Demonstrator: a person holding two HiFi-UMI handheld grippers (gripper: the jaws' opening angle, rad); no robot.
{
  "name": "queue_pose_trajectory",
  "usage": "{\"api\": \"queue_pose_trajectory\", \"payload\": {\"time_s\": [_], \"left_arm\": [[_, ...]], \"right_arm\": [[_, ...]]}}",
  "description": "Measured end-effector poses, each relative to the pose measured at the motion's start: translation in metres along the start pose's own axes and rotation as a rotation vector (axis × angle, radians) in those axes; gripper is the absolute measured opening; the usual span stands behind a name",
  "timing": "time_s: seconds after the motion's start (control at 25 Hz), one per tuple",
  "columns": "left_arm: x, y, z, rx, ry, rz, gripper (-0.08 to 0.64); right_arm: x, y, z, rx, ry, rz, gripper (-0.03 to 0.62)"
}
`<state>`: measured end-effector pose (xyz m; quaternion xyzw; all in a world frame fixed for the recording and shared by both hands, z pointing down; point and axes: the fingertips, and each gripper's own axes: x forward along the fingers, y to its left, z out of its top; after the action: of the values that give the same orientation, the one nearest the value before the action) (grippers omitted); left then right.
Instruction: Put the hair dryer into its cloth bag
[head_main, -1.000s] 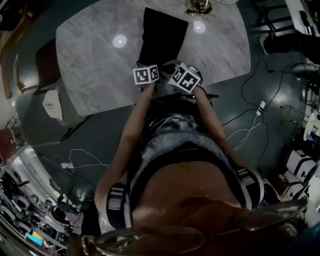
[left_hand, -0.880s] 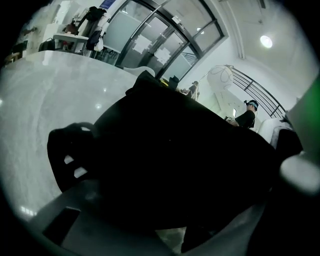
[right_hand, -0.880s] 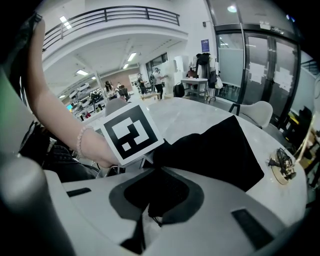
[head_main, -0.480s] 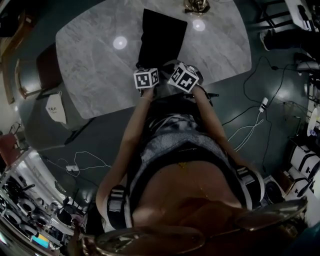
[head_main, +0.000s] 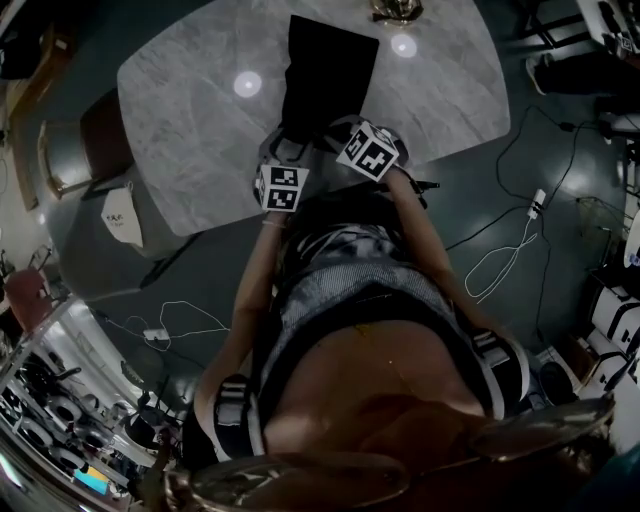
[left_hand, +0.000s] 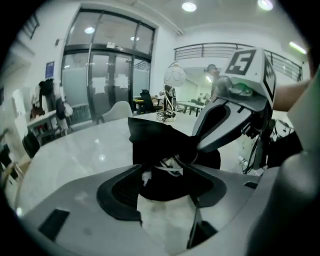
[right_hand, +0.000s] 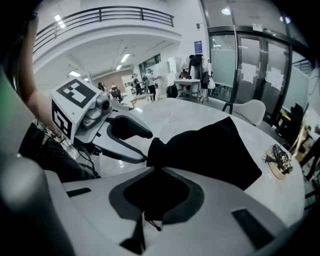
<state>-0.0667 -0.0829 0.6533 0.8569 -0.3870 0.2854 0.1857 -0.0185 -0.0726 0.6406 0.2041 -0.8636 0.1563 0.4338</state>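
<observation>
I have the right gripper (right_hand: 154, 172) with fingers clenched on the cloth bag (right_hand: 210, 150) mouth; the bag stretches away along the bench (head_main: 190, 120). My left gripper (left_hand: 165, 172), fingers just spreading and released, faces that mouth.

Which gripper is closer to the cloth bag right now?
Right. The right gripper is clamped on the near edge of the cloth bag. The left gripper, whose jaws have just been opening, has the bag's end at its tips, unpinched.

The head view is dim and underexposed, with two lamp glares on the marble surface (head_main: 190, 130). Both gripper views are bright under ceiling lamps (left_hand: 189, 6), fisheye-bent and dark-cornered; the black cloth bag (right_hand: 210, 150) shows no detail.
</observation>
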Motion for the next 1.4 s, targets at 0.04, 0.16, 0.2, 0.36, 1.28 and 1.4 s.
{"api": "queue_pose_trajectory", "payload": {"time_s": [0.04, 0.16, 0.2, 0.36, 1.28, 1.4], "left_arm": [[0.0, 0.006, -0.004, 0.059, 0.02, 0.015, 0.253], [0.008, 0.022, -0.01, 0.185, 0.083, 0.034, 0.252], [0.011, 0.026, -0.01, 0.217, 0.094, 0.034, 0.252], [0.025, 0.035, -0.009, 0.348, 0.133, 0.02, 0.176], [0.033, 0.038, -0.013, 0.189, 0.207, -0.1, 0.012], [0.035, 0.036, -0.014, 0.167, 0.204, -0.115, 0.012]], "right_arm": [[-0.001, -0.001, 0.0, 0.01, 0.0, -0.004, 0.074], [-0.003, -0.004, 0.003, 0.033, -0.008, -0.018, 0.074], [-0.004, -0.004, 0.004, 0.039, -0.012, -0.023, 0.074], [-0.005, -0.005, 0.008, 0.058, -0.021, -0.04, 0.074], [-0.014, -0.006, -0.056, 0.236, 0.022, -0.18, 0.235], [-0.014, -0.005, -0.06, 0.297, 0.004, -0.193, 0.249]]}}
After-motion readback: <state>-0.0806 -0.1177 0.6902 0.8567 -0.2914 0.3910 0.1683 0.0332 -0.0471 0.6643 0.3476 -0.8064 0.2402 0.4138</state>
